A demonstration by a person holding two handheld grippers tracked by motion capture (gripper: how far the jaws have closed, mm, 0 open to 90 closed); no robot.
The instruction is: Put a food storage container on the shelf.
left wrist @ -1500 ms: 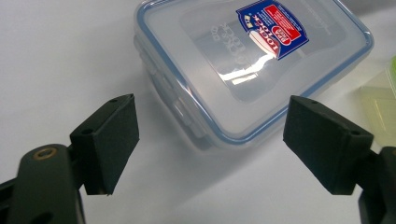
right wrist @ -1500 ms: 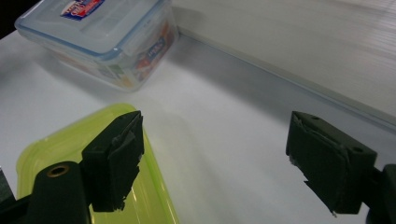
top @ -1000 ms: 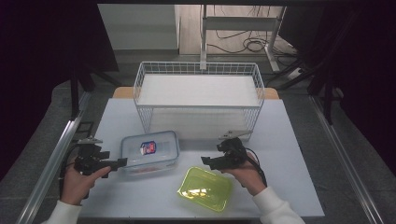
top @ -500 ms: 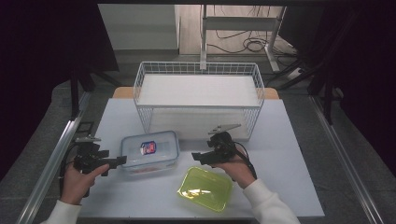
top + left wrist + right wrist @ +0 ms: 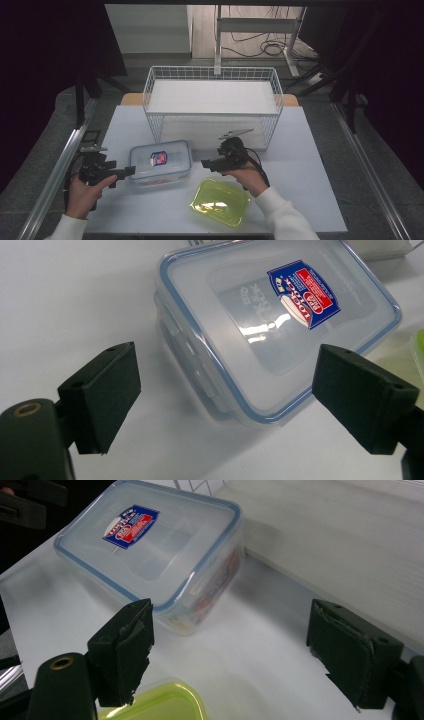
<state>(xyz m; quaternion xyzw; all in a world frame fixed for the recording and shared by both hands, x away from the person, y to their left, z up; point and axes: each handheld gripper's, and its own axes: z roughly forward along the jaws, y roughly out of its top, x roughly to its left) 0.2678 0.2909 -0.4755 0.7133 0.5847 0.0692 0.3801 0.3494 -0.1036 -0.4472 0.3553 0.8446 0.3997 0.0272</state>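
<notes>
A clear lidded food box [image 5: 161, 159] with a blue seal and a red-blue label lies on the white table, left of centre. My left gripper [image 5: 125, 172] stands open at the box's left end, its jaws either side of that end [image 5: 240, 365] without touching it. My right gripper [image 5: 207, 164] is open just to the right of the box [image 5: 150, 545], jaws pointing at it with a gap between. A yellow-green container [image 5: 220, 202] lies near the table's front, under my right hand; its rim [image 5: 155, 702] shows below my right jaws.
A white wire basket [image 5: 212, 106] with a pale board inside stands at the back of the table [image 5: 310, 165]. A metal rail [image 5: 55, 175] runs along the table's left side. Cables lie on the floor behind.
My right gripper has moved left toward the clear box, from over the yellow-green container's far side. The left gripper has held its place.
</notes>
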